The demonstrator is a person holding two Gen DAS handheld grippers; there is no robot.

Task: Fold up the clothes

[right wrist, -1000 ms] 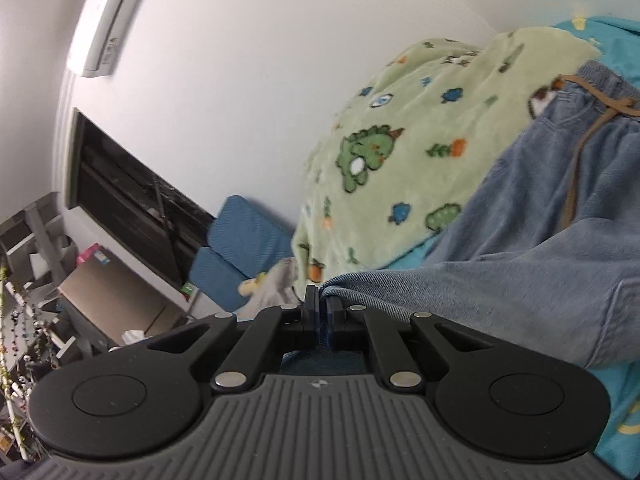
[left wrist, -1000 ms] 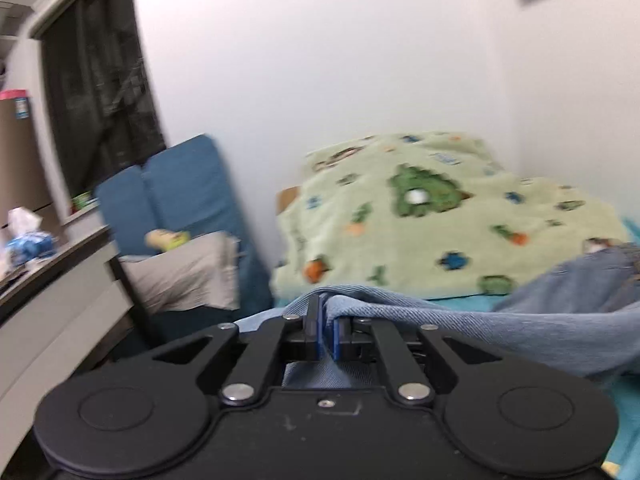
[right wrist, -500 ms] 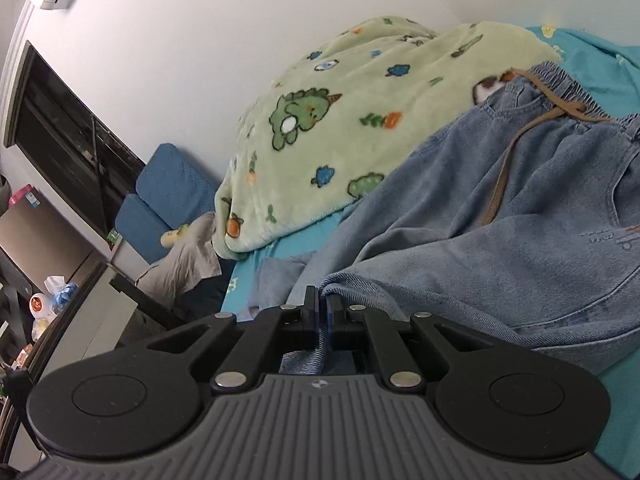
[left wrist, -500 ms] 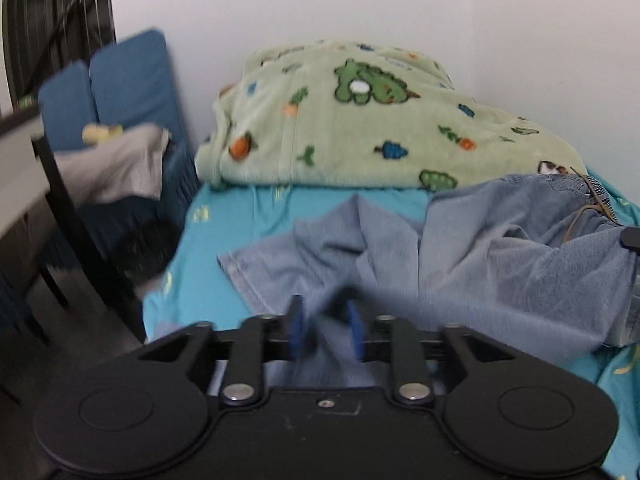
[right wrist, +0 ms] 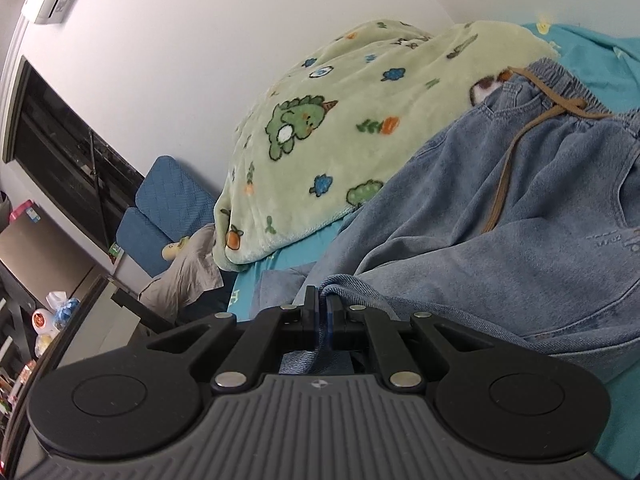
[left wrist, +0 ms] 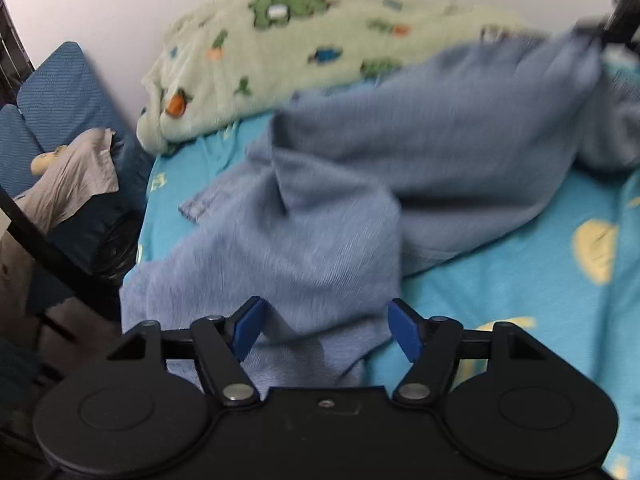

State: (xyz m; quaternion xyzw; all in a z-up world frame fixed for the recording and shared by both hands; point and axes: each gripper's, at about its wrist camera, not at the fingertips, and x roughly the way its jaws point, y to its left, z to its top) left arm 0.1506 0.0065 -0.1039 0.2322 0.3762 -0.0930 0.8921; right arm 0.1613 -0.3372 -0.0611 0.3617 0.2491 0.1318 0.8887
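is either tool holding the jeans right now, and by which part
The right tool is shut on a folded edge of the jeans. The left tool is opening above the denim and grips nothing.

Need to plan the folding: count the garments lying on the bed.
1. A pair of blue jeans lies on the turquoise bedsheet, waistband beside the green dinosaur blanket, one leg toward the bed's edge. More could be hidden beneath the blanket.

No text can be read; small embroidered lettering on the jeans [right wrist: 540,240] is too blurred to make out.
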